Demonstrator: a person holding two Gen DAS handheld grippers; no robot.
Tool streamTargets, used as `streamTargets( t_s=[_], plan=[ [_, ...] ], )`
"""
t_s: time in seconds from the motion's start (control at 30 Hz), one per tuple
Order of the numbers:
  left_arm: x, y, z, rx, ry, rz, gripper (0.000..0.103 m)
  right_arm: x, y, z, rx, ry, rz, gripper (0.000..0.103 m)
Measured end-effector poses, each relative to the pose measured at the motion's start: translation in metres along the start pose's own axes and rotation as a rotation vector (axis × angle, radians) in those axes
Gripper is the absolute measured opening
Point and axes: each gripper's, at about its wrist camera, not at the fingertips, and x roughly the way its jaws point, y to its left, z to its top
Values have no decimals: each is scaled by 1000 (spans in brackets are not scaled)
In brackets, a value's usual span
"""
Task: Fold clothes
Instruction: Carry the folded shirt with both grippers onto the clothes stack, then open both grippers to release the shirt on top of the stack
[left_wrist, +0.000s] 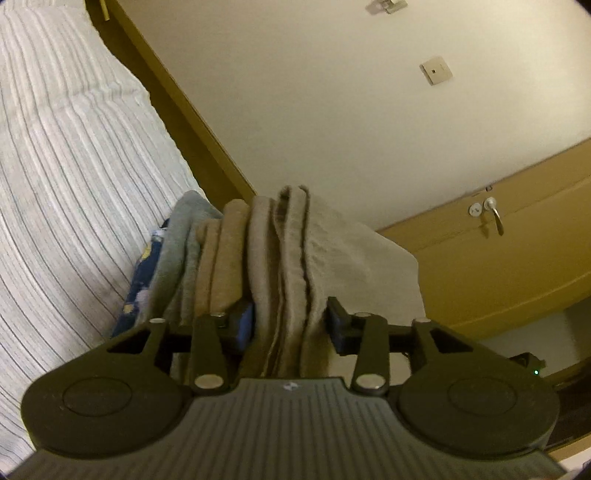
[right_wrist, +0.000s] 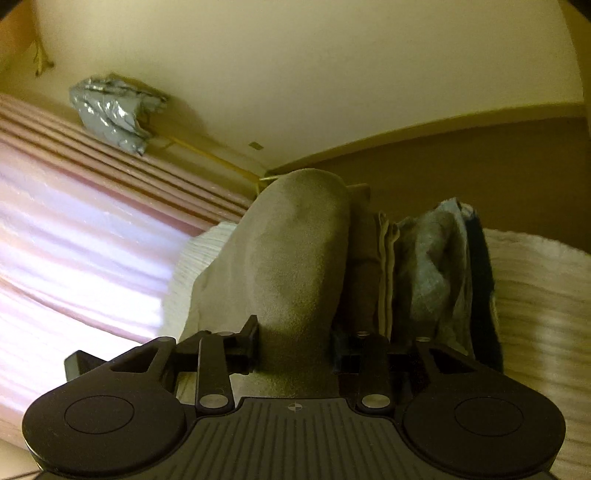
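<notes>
Left hand-held gripper (left_wrist: 290, 326) and right hand-held gripper (right_wrist: 293, 345) each clamp the folded beige garment (left_wrist: 291, 254) between their pads, the stacked folded clothes (left_wrist: 207, 258) beside them on the bed (left_wrist: 66, 155); uneven grip could slump its layers or topple the stack.

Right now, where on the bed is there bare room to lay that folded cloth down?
Bare striped bedspread lies open beyond the clothes stack, up to the wooden headboard. It is crowded at the stack, where both jaws grip the beige folded cloth.
</notes>
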Motion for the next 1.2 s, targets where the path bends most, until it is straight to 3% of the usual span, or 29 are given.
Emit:
streamTargets(
  t_s=[0.1, 0.2, 0.27, 0.4, 0.47, 0.53, 0.57, 0.63, 0.67, 0.7, 0.73, 0.83, 1.03, 1.2],
  plan=[
    [-20, -8, 2, 28, -44, 50, 36, -4, 10, -4, -65, -18, -82, 45],
    [-50, -27, 5, 74, -136, 130, 33, -7, 20, -8, -133, -39, -165, 48],
    [-59, -46, 7, 120, -178, 155, 33, -14, 40, -9, -208, -112, -216, 48],
    [-46, -96, 6, 302, -194, 209, 33, -26, 80, -12, -358, -253, -315, 47],
    [-27, -109, 1, 362, -182, 215, 33, -10, 91, -20, -421, -271, -317, 47],
    [-7, -103, -9, 390, -168, 239, 33, 12, 88, -30, -457, -271, -332, 43],
    [3, -98, -14, 401, -160, 253, 31, 23, 86, -35, -475, -269, -340, 33],
    [17, -77, -27, 400, -150, 278, 28, 44, 69, -49, -502, -232, -365, 30],
    [20, -67, -34, 399, -151, 294, 21, 54, 61, -56, -520, -216, -378, 30],
    [23, -58, -40, 398, -151, 317, 33, 60, 51, -66, -559, -211, -393, 30],
    [24, -47, -46, 367, -149, 310, 38, 64, 46, -74, -591, -201, -410, 30],
    [19, -34, -52, 251, -171, 257, 39, 64, 32, -85, -625, -195, -404, 30],
    [6, -70, -68, 370, -171, 340, 28, 35, 47, -76, -565, -206, -363, 31],
    [-5, -90, -92, 417, -145, 378, 28, -12, 68, -88, -513, -244, -312, 31]
  ],
)
